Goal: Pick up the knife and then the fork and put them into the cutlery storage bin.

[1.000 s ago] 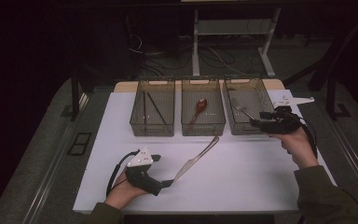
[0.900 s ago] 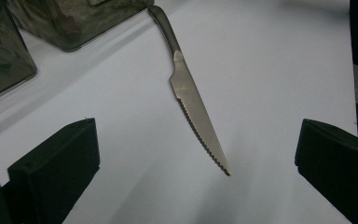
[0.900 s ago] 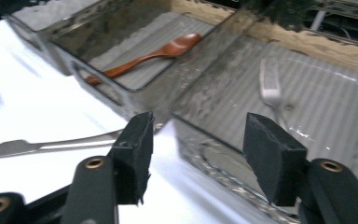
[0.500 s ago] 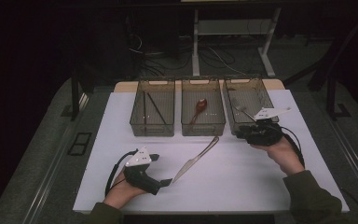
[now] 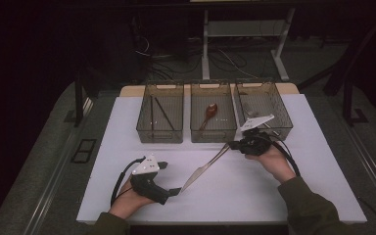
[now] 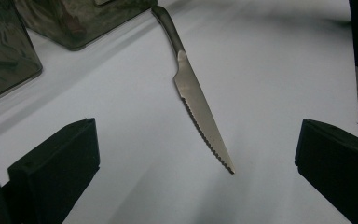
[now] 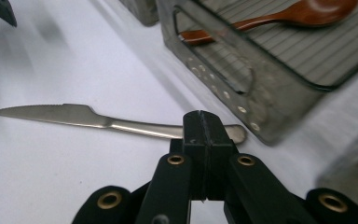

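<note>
The slim steel knife with a serrated blade (image 6: 200,109) looks like brushed metal, softly shiny, on the smooth matt white desk top (image 5: 254,196). The reddish-brown wooden spoon (image 7: 279,16) gleams glossily inside a smoky translucent plastic bin (image 5: 213,128), and the matt black plastic claw of the right hand (image 7: 204,140) looks dull.

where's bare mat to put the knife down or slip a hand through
Free: the white mat left of the left bin, the front strip between the knife and the right forearm, and the right edge beside the right bin. Crowded: around the knife, with the left gripper at its tip and the right gripper at its handle.

Knife (image 7: 121,122) handle partly behind jaws
</note>
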`<state>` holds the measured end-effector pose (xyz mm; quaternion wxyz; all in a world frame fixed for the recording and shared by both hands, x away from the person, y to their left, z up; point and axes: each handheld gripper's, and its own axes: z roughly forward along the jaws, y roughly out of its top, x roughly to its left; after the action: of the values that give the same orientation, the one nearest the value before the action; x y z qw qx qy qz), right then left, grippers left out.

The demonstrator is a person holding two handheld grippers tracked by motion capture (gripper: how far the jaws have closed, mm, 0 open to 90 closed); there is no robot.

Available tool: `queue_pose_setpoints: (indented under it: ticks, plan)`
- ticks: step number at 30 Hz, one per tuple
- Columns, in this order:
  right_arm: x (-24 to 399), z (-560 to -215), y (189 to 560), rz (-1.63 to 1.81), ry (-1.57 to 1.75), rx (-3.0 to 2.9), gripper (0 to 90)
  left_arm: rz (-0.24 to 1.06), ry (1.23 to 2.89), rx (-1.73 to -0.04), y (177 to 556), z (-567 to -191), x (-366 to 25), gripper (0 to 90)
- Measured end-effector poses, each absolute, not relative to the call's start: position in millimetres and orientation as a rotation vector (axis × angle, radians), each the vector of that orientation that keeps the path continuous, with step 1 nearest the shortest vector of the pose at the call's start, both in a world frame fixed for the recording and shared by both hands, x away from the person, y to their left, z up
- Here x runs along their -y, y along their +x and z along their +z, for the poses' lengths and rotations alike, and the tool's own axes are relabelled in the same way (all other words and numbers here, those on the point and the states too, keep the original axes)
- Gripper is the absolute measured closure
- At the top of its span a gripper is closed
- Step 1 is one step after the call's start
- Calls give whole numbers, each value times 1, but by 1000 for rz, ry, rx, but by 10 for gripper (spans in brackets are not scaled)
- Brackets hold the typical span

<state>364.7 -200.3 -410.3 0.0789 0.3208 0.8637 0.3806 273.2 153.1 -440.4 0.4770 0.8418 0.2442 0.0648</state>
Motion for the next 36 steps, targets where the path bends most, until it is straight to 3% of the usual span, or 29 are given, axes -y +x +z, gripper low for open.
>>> queue_pose_setpoints:
  ticks: [18, 36]
  plan:
    - [162, -437, 392, 998, 943, -2657, 888, 150, 2053, -601, 275, -442, -153, 0]
    - [160, -438, 386, 864, 918, -2700, 890, 149, 2048, -604, 275, -442, -153, 0]
